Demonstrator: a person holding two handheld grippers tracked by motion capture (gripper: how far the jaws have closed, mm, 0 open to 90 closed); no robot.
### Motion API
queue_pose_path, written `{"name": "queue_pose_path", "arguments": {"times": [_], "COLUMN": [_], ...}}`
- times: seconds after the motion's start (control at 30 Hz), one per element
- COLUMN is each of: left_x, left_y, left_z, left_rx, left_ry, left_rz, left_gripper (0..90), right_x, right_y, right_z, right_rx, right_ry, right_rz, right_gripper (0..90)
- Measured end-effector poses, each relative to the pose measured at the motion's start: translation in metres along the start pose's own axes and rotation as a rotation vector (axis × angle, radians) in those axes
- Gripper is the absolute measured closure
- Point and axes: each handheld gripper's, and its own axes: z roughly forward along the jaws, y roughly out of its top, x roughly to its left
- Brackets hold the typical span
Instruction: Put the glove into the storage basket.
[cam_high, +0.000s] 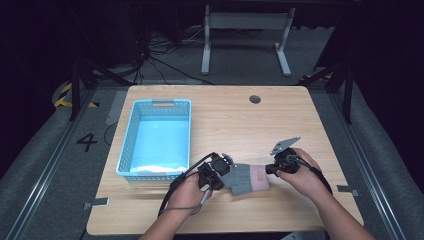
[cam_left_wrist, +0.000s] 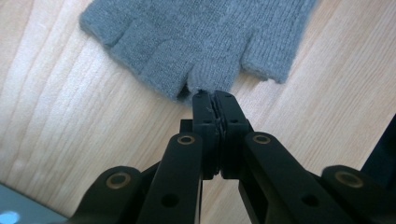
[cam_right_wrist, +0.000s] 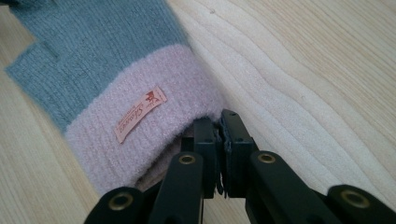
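Near the table's front edge, a grey knitted fingerless glove with a pink cuff lies flat on the pale wooden table. The left gripper is clamped on a finger stub, the right gripper on the cuff. Bare wood lies beyond; a light-blue plastic basket sits far left

A soft grey knitted glove with short open finger ends and a fluffy pink cuff that has a small orange label lies flat on the light wooden table, near its front edge, with the cuff toward the right.
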Motion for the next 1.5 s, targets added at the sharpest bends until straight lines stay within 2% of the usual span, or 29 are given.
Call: {"name": "queue_pose_path", "arguments": {"times": [0.13,0.2,0.23,0.27,0.43,0.67,1.0,1.17,1.23,1.27,1.4,1.5], "left_x": [0.001,0.002,0.004,0.004,0.006,0.002,0.003,0.007,0.007,0.007,0.007,0.008], "left_y": [0.0,0.0,-0.001,-0.001,-0.001,0.004,0.013,0.02,0.023,0.026,0.034,0.039], "left_z": [0.003,0.002,-0.001,-0.001,-0.013,-0.02,-0.025,-0.024,-0.023,-0.021,-0.015,-0.008], "left_rx": [0.018,0.011,0.007,0.007,-0.038,-0.081,-0.137,-0.181,-0.185,-0.182,-0.194,-0.192], "left_ry": [0.006,0.002,-0.017,-0.017,-0.027,-0.03,-0.077,-0.097,-0.095,-0.086,-0.108,-0.101], "left_rz": [0.001,-0.008,-0.019,-0.019,-0.028,-0.01,-0.007,-0.012,-0.024,-0.025,-0.023,-0.02], "left_gripper": [86.7,78.9,75.5,74.8,68.7,63.8,53.2,45.9,43.6,37.8,32.7,28.8], "right_x": [-0.001,-0.001,-0.001,-0.001,-0.002,-0.005,-0.008,-0.011,-0.01,-0.011,-0.012,-0.012], "right_y": [-0.001,-0.002,-0.003,-0.003,-0.008,-0.013,-0.022,-0.028,-0.029,-0.031,-0.036,-0.038], "right_z": [0.001,0.001,-0.001,-0.001,-0.014,-0.025,-0.035,-0.039,-0.04,-0.042,-0.046,-0.047], "right_rx": [0.0,-0.001,-0.001,-0.001,-0.025,-0.048,-0.062,-0.069,-0.069,-0.073,-0.078,-0.082], "right_ry": [-0.006,-0.009,-0.024,-0.024,-0.034,-0.04,-0.043,-0.049,-0.05,-0.053,-0.059,-0.059], "right_rz": [-0.003,-0.005,-0.009,-0.009,0.004,0.03,0.073,0.091,0.099,0.104,0.119,0.128], "right_gripper": [84.9,83.6,78.4,78.4,76.5,75.3,74.1,73.5,73.4,73.1,72.5,71.8]}}
